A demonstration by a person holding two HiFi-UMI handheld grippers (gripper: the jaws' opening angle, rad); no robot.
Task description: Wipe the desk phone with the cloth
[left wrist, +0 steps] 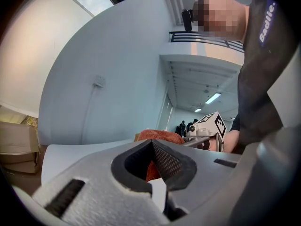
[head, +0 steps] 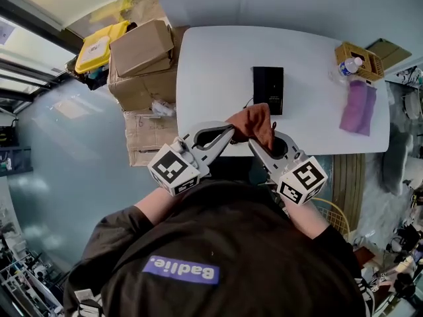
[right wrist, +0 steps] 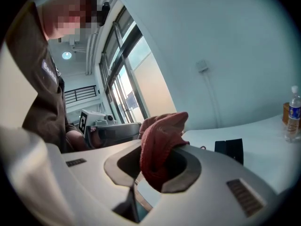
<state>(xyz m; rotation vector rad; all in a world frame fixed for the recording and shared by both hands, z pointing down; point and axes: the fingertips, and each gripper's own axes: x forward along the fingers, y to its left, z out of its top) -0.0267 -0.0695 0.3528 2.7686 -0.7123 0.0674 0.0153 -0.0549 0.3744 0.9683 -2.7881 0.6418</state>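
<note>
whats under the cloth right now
The cloth, clamped by the left gripper and right gripper, hangs over the table's near edge. It covers part of the desk phone's near end; the rest shows.

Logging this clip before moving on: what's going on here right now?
A person holds a gripper in each hand. Both the left gripper and the right gripper are closed on a reddish-brown cloth, which is held up over the near edge of the white table. The black desk phone lies on the table beyond the cloth, and the cloth is not yet on it.
</note>
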